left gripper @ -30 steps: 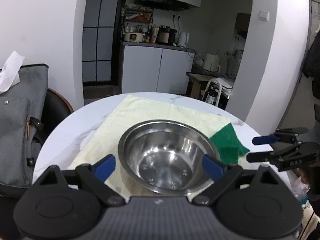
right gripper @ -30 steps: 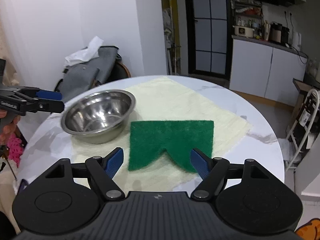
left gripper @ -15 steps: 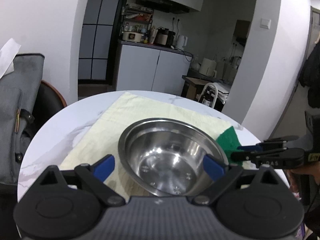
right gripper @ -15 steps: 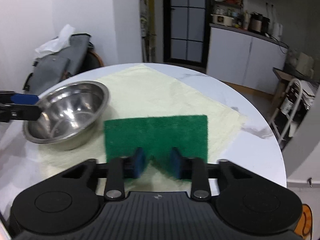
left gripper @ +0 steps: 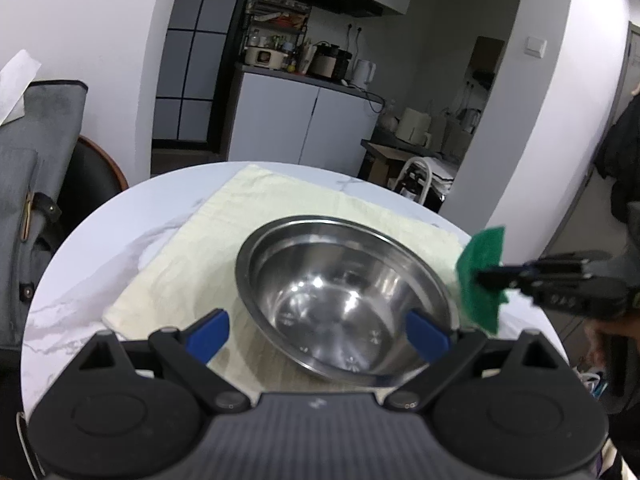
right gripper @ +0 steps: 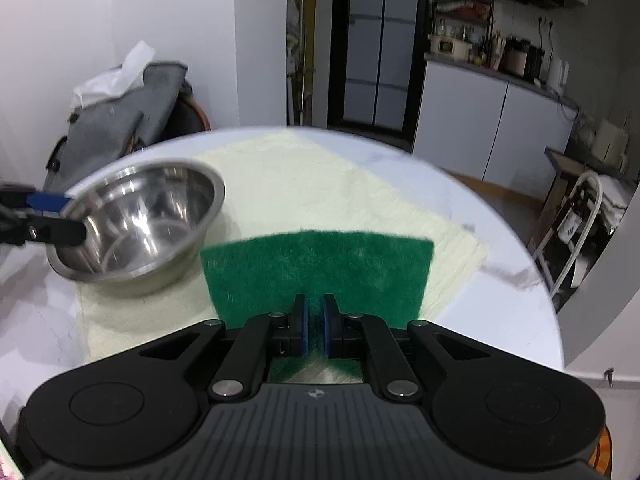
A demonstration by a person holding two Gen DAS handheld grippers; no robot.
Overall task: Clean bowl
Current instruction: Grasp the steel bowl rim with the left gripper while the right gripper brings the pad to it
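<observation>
A steel bowl (left gripper: 340,292) stands on a cream cloth (left gripper: 248,224) on the round table. My left gripper (left gripper: 316,334) is open, its blue-tipped fingers on either side of the bowl's near part. In the right wrist view this gripper (right gripper: 52,218) reaches the left side of the bowl (right gripper: 140,224). My right gripper (right gripper: 315,320) is shut on the near edge of a green scouring pad (right gripper: 316,264). In the left wrist view the pad (left gripper: 482,276) hangs upright off the cloth, just right of the bowl's rim, pinched by the right gripper (left gripper: 492,276).
The white marble table (right gripper: 500,320) ends close on the right. A grey bag (right gripper: 120,120) sits on a chair behind the bowl's side. Beyond the table are kitchen cabinets (left gripper: 304,124) and a white rack (right gripper: 576,236) on the floor.
My right gripper has closed on the green pad and lifted it off the cloth beside the bowl. The left gripper has come closer around the bowl.
</observation>
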